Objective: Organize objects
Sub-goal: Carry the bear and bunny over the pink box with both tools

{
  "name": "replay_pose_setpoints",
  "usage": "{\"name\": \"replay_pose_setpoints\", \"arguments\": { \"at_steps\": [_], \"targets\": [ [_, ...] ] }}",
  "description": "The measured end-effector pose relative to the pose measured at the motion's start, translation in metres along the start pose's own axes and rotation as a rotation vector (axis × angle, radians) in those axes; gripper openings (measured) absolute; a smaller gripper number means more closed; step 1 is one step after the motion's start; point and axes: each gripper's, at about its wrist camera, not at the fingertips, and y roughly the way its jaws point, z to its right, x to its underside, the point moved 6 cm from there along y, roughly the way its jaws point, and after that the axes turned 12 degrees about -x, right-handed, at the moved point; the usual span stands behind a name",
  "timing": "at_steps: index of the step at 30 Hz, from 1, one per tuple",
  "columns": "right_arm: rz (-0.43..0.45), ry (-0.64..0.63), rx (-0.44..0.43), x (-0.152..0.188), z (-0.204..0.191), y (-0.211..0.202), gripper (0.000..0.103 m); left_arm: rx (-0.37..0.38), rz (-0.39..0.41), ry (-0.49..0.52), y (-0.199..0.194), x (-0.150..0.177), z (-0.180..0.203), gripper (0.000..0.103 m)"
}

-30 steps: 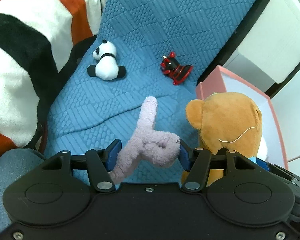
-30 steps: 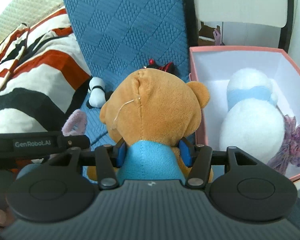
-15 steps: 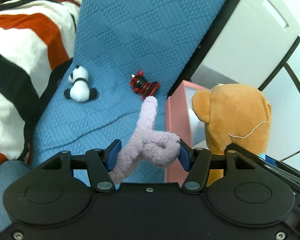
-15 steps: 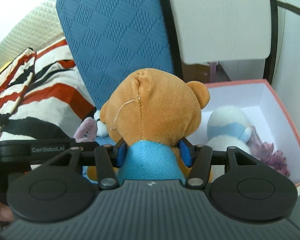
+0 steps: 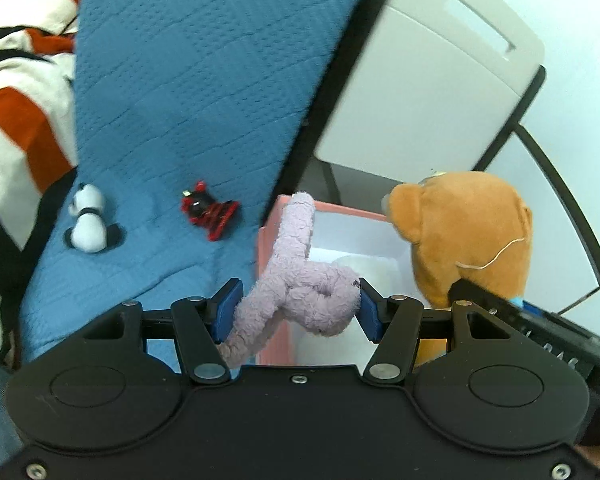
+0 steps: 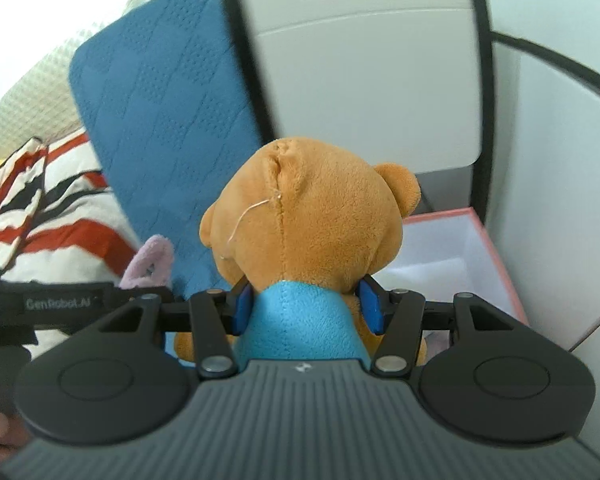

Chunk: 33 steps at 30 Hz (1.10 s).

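Two grippers, each clamped on a plush, held at the pink box.
Left gripper (image 5: 298,306) pinches lilac plush (image 5: 300,276) over the box (image 5: 268,248) near-left wall; right gripper (image 6: 306,306) squeezes bear (image 6: 312,216) at its blue-shirted neck, box (image 6: 496,240) just right. Panda (image 5: 87,227) and red toy (image 5: 210,213) lie apart on blue quilt (image 5: 188,80), left.

We see the panda toy (image 5: 87,224) on the quilted cover (image 5: 204,80), toy car (image 5: 211,213) to its right, storage box (image 5: 274,232) right of that, teddy bear (image 6: 312,216) above the box, striped blanket (image 5: 16,92) far left.
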Motion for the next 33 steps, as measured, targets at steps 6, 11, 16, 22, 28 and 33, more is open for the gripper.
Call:
{"name": "replay_pose_setpoints", "arguments": {
  "at_steps": [6,11,16,22,28,33],
  "targets": [
    [0.031,0.021,0.056,-0.012,0.043,-0.012,0.056,0.029,0.002,0.034,0.013,-0.005,0.039,0.057],
    [0.030,0.060,0.082,-0.005,0.083,-0.011,0.057,0.028,-0.022,0.055,0.037,0.000,0.064,0.057],
    [-0.025,0.093,0.099,0.018,0.118,0.007,0.057,0.016,-0.070,0.075,0.070,0.015,0.080,0.057],
    [-0.099,0.151,0.118,0.049,0.159,0.030,0.057,-0.019,-0.139,0.087,0.113,0.036,0.093,0.057],
    [-0.140,0.192,0.120,0.071,0.183,0.048,0.057,-0.044,-0.195,0.094,0.146,0.054,0.097,0.057],
    [-0.140,0.209,0.114,0.067,0.186,0.060,0.057,-0.038,-0.221,0.091,0.160,0.059,0.102,0.057]
  ]
}}
